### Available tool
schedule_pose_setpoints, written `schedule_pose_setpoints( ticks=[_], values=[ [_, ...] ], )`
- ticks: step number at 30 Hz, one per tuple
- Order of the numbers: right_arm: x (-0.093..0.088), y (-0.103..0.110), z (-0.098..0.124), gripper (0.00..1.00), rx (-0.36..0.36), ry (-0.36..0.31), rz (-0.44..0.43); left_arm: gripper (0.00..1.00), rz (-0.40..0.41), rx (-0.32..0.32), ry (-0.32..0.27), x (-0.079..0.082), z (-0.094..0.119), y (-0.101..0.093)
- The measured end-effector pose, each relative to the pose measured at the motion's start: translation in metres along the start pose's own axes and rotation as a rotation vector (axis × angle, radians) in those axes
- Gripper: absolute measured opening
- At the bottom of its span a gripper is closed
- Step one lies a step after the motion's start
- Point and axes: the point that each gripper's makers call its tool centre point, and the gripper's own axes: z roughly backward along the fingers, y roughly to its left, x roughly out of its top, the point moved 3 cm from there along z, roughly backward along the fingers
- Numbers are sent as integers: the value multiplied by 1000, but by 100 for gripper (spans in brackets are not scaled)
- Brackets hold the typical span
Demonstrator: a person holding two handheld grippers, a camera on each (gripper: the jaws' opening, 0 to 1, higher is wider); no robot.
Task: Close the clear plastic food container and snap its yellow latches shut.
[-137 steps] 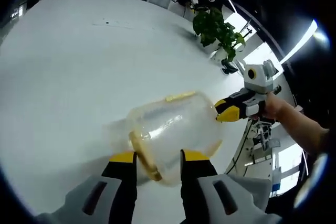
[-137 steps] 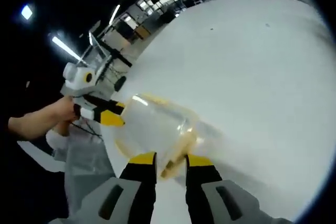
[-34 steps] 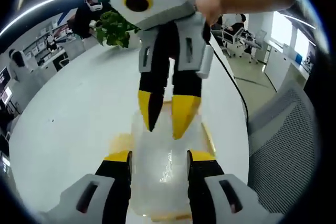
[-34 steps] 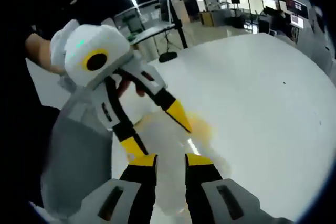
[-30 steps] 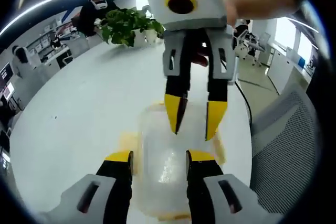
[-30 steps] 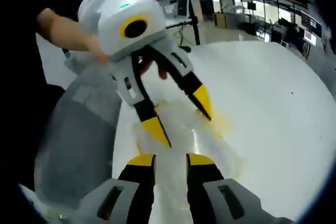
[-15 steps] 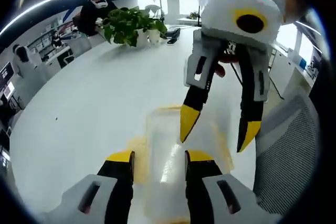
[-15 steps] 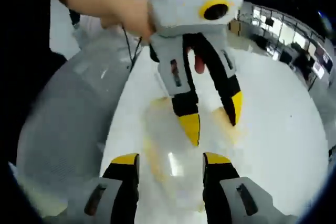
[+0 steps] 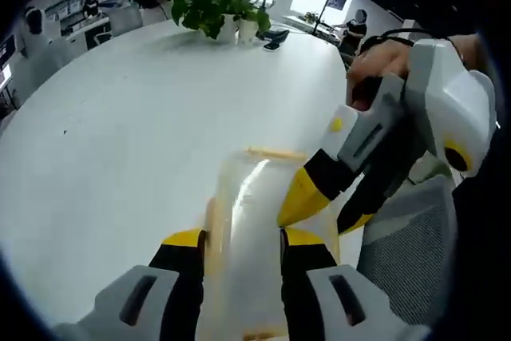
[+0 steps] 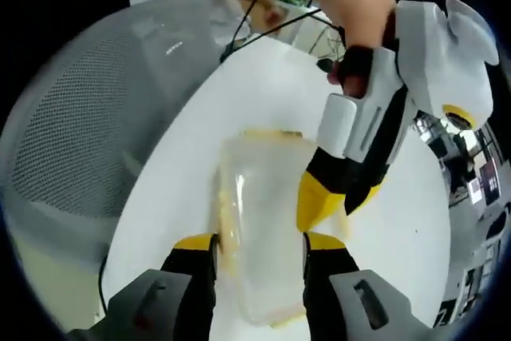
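The clear food container [image 9: 255, 221] lies on a white round table [image 9: 120, 117], close to the table edge and just beside a grey mesh chair [image 10: 96, 117]. Both grippers' yellow-tipped jaws stand apart astride it: the left gripper [image 9: 239, 239] and the right gripper [image 10: 257, 241]. A potted plant [image 9: 215, 5] stands far across.

A round white table [image 9: 120, 117] carries the clear container [image 9: 243, 237], potted plants [image 9: 215, 5] at its far edge.
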Motion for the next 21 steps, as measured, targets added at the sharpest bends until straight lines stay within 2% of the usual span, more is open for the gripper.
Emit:
schedule_pose_setpoints(
  ticks=[3, 8, 13, 21],
  values=[
    [-1, 1, 0, 41, -3, -4, -6, 37, 9, -24, 45, 1, -2, 1],
    [-1, 3, -1, 38, -7, 28, -2, 36, -4, -40, 100, 2, -3, -1],
    [1, 1, -1, 38, 3, 51, 2, 35, -23, -69, 130, 2, -3, -3],
    [0, 0, -1, 37, 7, 82, -17, 33, -29, -63, 134, 2, -3, -2]
  ],
)
